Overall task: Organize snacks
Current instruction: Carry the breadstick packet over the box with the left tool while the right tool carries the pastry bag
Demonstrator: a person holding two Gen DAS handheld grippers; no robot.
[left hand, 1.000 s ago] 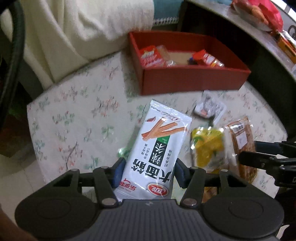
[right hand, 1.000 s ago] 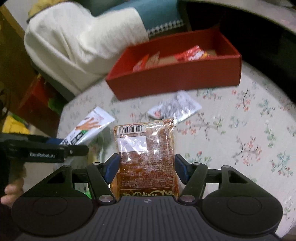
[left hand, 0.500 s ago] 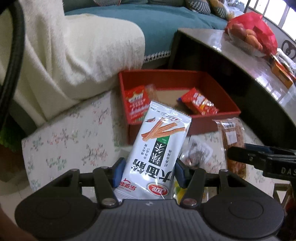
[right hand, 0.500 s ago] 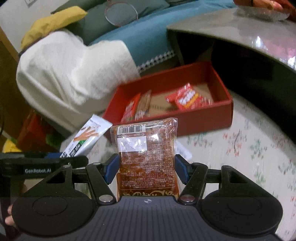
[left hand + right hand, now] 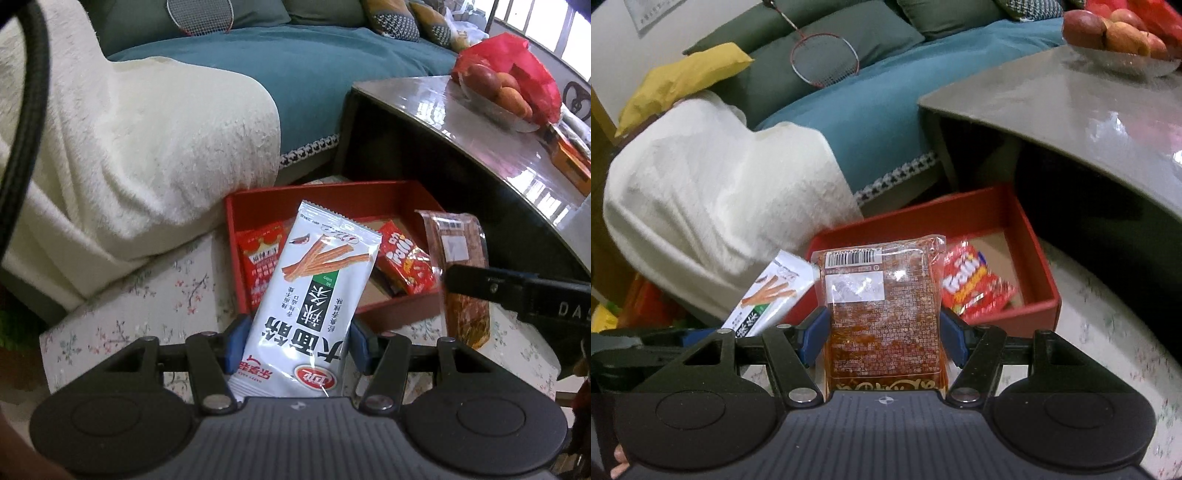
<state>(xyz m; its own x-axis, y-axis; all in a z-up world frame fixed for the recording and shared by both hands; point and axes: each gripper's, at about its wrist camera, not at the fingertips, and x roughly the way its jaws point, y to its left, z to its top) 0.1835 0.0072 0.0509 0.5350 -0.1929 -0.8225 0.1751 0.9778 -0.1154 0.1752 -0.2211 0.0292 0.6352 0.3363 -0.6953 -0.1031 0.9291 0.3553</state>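
Observation:
My left gripper is shut on a white snack packet printed with orange sticks, held up in front of the red box. My right gripper is shut on a clear brown snack pack with a barcode label, also raised before the red box. Each held pack shows in the other view: the brown pack at right, the white packet at left. Inside the box lie a red candy bag and a red packet.
The box sits on a floral-cloth table. Behind it are a cream blanket over a teal sofa. A glossy dark table with a fruit bowl overhangs the right side.
Both grippers rose and moved toward the red box, carrying their packs. The loose snacks on the cloth dropped out of sight below the grippers.

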